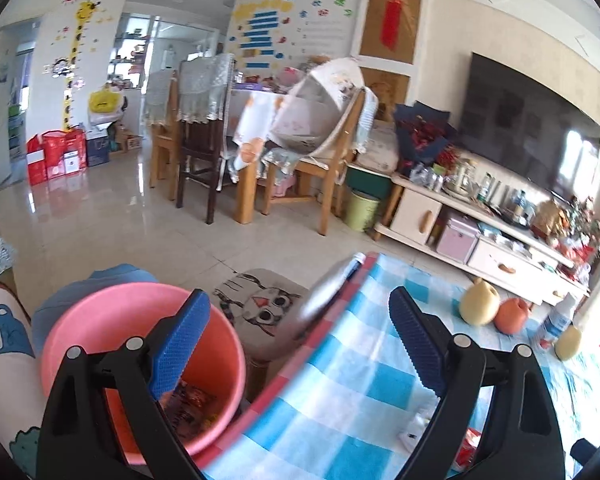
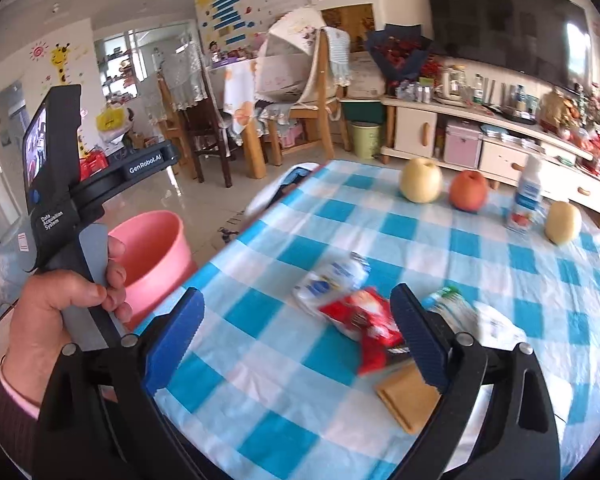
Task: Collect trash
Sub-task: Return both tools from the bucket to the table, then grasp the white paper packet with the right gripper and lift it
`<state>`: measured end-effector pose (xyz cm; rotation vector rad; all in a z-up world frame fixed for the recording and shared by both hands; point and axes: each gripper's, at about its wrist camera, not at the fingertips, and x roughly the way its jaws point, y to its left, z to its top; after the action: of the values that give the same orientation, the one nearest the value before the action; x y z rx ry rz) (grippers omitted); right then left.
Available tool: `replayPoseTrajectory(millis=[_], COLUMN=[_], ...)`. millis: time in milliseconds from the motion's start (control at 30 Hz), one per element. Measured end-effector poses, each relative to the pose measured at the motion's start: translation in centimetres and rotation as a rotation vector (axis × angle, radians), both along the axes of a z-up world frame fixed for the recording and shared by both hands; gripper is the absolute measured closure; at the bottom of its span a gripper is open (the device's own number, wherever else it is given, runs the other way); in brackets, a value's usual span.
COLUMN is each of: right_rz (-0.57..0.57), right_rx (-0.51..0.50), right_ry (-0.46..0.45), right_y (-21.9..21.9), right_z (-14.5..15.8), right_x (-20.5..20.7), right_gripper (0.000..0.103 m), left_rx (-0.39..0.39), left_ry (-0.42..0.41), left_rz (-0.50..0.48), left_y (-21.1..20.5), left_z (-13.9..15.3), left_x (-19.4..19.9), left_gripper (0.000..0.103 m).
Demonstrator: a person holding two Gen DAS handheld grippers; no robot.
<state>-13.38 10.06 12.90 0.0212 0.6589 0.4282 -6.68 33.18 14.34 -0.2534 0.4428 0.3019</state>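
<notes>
A pink bucket (image 1: 112, 312) stands on the floor beside the checked table (image 1: 340, 392) and holds a crumpled wrapper (image 1: 192, 404). My left gripper (image 1: 300, 344) is open and empty, over the table edge and the bucket rim. In the right wrist view the bucket (image 2: 156, 248) is at the left. My right gripper (image 2: 300, 336) is open and empty above the table (image 2: 500, 320). Beyond its fingers lie a red wrapper (image 2: 364, 320), a white and blue packet (image 2: 332, 280), a green and white packet (image 2: 460, 312) and a brown cardboard piece (image 2: 408, 400).
Two pale pears (image 2: 420, 180) (image 2: 562, 222), a red apple (image 2: 468, 191) and a small bottle (image 2: 528, 200) stand at the table's far side. A cat-print stool (image 1: 260, 304) stands by the bucket. Chairs, a green bin (image 1: 362, 210) and a TV cabinet (image 1: 480, 240) lie beyond.
</notes>
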Motion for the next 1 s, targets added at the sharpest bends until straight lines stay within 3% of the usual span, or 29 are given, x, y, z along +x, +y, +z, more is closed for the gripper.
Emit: replayPoseTrajectory(millis=[200,500,1000], right_rz=[-0.047,-0.084,-0.158], right_rx=[0.021,0.025,0.088], right_ry=[-0.027,-0.052,-0.039], right_y=[-4.1,-8.3,-14.2], right_z=[0.8,0.7,0.8], right_x=[-1.8,-4.0,-4.3], right_gripper=[0.008,0.008,0.008], left_rx=[0.018,-0.108,0.052], left_ry=[0.043,0.085,0.12], left_rz=[-0.062,-0.189,-0.351], left_y=[-3.0,-6.3,-14.9], left_z=[-0.7,-2.3,-3.6], left_x=[-0.6,-1.0,-3.9], left_gripper=[0.013,0.013,0.013])
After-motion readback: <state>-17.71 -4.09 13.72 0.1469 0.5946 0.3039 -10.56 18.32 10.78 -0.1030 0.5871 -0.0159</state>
